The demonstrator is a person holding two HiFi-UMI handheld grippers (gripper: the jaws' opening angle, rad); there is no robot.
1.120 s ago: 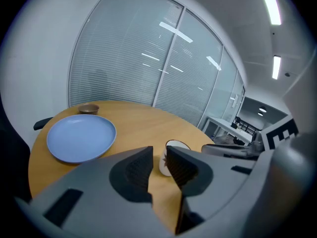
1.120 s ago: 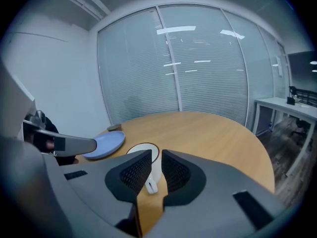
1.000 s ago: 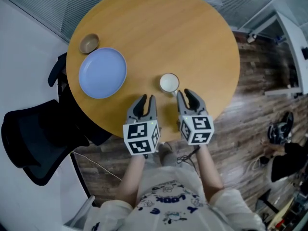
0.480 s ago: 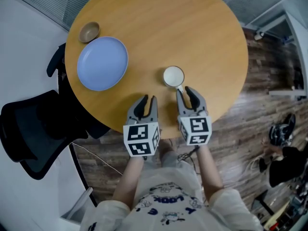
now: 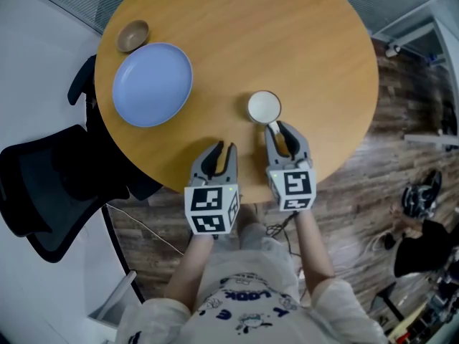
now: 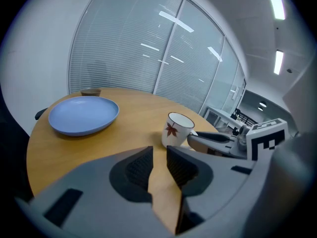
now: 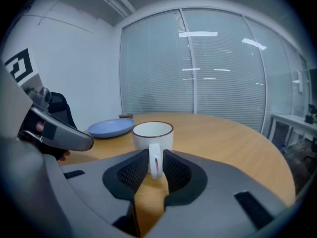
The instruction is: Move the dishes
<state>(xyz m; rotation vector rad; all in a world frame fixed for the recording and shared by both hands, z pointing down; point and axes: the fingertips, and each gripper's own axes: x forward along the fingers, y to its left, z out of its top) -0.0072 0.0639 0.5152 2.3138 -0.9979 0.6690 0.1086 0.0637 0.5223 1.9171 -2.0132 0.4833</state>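
A white mug with a red leaf print stands on the round wooden table, handle toward me. My right gripper has come up to it. Its jaws have just been opening and now stand on either side of the handle without clearly pressing on it. My left gripper hovers over the near table edge, left of the mug, jaws slightly apart with nothing between them. At the far left lie a blue plate and a small brown bowl.
A black chair stands left of the table. Wooden floor shows to the right, with dark objects lying on it. Glass walls with blinds run behind the table.
My right gripper has moved forward and rolled, so the mug's handle now lies between its jaws. The left gripper has barely shifted. The head view has tilted.
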